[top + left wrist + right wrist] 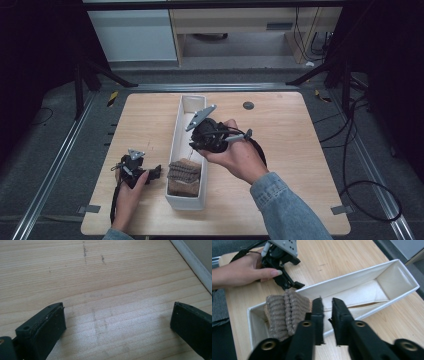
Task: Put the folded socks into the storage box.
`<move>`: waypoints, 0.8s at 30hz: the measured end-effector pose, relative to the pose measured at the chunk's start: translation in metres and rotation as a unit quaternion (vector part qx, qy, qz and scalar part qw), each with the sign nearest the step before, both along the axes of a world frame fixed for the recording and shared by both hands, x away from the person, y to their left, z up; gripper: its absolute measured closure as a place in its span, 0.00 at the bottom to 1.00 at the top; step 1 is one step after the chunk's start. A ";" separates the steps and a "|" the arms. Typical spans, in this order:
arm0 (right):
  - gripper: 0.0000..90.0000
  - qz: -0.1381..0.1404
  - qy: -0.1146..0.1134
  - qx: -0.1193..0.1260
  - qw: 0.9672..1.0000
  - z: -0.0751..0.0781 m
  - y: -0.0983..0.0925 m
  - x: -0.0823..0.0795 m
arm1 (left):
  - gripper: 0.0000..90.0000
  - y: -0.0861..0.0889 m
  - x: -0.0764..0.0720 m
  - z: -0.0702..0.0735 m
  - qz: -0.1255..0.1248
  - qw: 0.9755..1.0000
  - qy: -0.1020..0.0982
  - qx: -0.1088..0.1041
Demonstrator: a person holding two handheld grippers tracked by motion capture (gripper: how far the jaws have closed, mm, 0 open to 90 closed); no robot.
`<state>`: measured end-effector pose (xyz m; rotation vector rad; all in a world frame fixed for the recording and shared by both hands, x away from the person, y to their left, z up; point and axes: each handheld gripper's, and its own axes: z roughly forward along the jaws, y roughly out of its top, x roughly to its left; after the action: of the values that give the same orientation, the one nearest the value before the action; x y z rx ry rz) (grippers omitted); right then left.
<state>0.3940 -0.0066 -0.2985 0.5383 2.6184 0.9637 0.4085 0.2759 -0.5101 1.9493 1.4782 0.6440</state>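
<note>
Brown ribbed knitted cloth (284,312) bunched in long white fabric bin (367,277): likely soft, light; pinch top folds. Right gripper (325,305) nearly closed, empty; left gripper (117,320) wide, empty.

A folded brown ribbed knit cloth (284,312) stands in the white box's (367,277) near end, just left of the right gripper's jaws.

A white box (187,150) holds a brown ribbed knit cloth (284,311) on a pale wood-grain table (285,150).
</note>
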 end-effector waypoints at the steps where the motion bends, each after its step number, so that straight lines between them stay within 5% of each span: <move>1: 0.97 -0.003 0.001 0.007 1.000 0.000 0.001 0.002 | 0.00 0.000 0.000 0.000 0.000 1.000 0.000 0.000; 24: 1.00 0.028 0.051 -0.025 0.998 -0.044 0.033 0.015 | 0.00 0.000 0.000 0.000 0.000 1.000 0.000 0.000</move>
<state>0.4090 0.0268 -0.3425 0.5170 2.7540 0.9062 0.4087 0.2760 -0.5101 1.9490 1.4780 0.6431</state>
